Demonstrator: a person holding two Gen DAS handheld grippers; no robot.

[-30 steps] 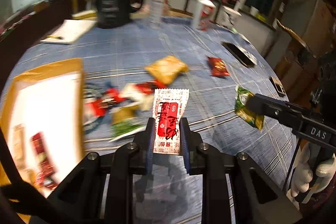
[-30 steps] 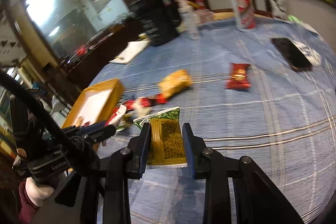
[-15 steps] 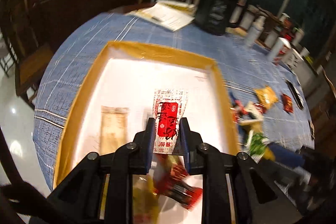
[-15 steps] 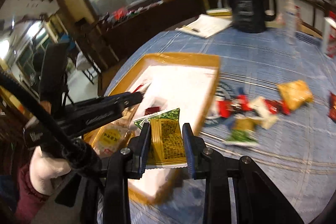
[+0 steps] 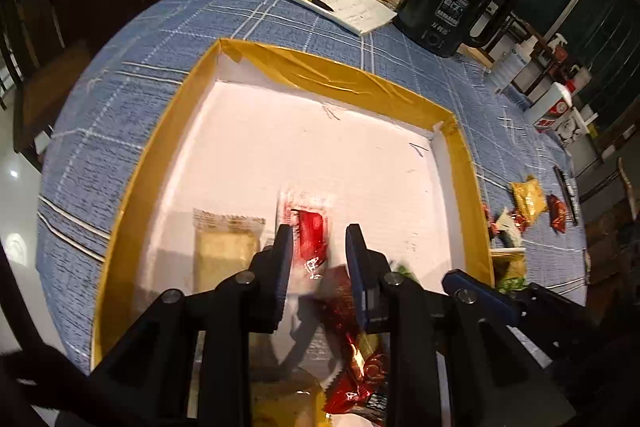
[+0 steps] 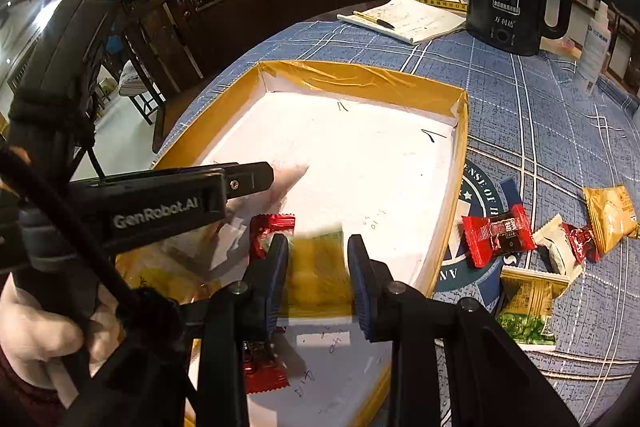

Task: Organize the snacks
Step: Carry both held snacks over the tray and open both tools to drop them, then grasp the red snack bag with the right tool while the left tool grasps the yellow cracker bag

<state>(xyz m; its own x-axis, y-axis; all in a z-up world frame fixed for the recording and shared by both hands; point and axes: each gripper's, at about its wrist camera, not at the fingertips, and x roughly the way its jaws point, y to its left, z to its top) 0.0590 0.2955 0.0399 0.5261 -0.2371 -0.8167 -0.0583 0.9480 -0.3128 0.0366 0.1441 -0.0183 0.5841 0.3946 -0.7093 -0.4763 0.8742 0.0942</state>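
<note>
Left wrist view: both my grippers over a yellow-rimmed box [image 5: 132, 187] on a blue checked tablecloth [image 5: 120, 99].
My left gripper [image 5: 318, 247] is opening, its red-and-white packet [image 5: 308, 231] blurred and loose between the jaws; my right gripper [image 6: 318, 259] frames a blurred green packet [image 6: 318, 267], grip unclear. More snacks [image 6: 500, 231] lie right of the box.

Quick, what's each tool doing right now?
Left tool: opening; red-and-white packet released over the tray.
Right tool: green packet between its fingers; grip unclear through blur.
</note>
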